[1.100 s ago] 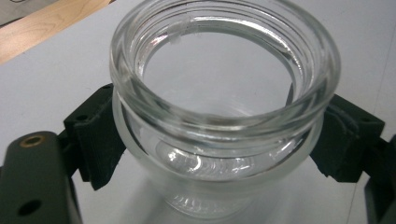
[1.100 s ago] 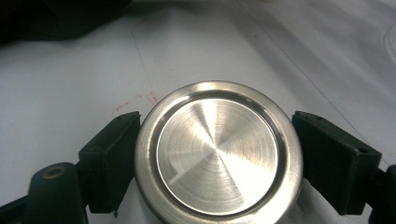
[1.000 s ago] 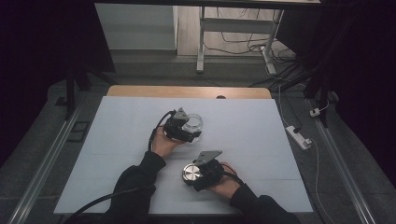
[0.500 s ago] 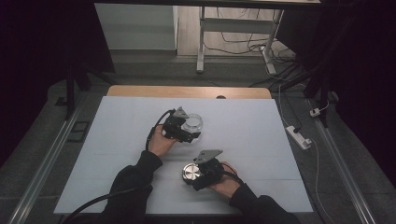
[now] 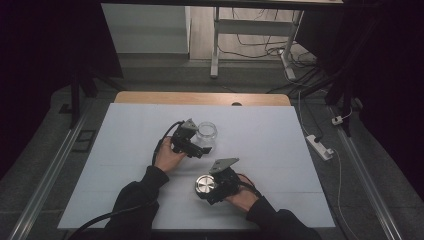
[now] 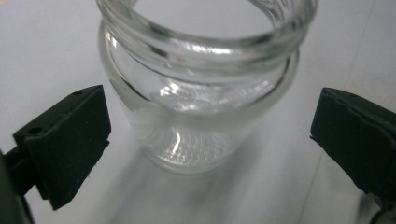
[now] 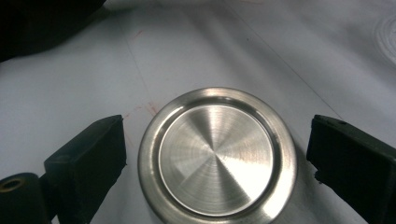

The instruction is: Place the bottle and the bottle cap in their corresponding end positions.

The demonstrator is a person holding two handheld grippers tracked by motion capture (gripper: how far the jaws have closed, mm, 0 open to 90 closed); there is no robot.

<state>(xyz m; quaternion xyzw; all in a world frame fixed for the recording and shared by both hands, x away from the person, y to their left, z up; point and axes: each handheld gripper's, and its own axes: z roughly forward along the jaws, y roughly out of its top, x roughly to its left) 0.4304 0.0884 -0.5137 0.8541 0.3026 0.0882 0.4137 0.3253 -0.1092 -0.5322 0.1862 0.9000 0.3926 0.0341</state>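
An open clear glass jar stands upright on the white table. My left gripper reaches it from the near left. In the left gripper view the jar sits between the jaws of the left gripper, which have just been opening; both pads stand clear of the glass. A round brushed-metal lid lies flat nearer the front edge. The right gripper straddles it. Its jaws have also just been opening, and in the right gripper view the right gripper leaves a gap on each side of the lid.
A wooden strip borders the table's far edge. A power strip with its cable lies on the floor to the right. Table legs and loose cables stand beyond the table. Dark sleeves come in from the bottom.
In the high view both hands, the jar and the lid stay about where they were. The jaws' widening is too small to make out there.
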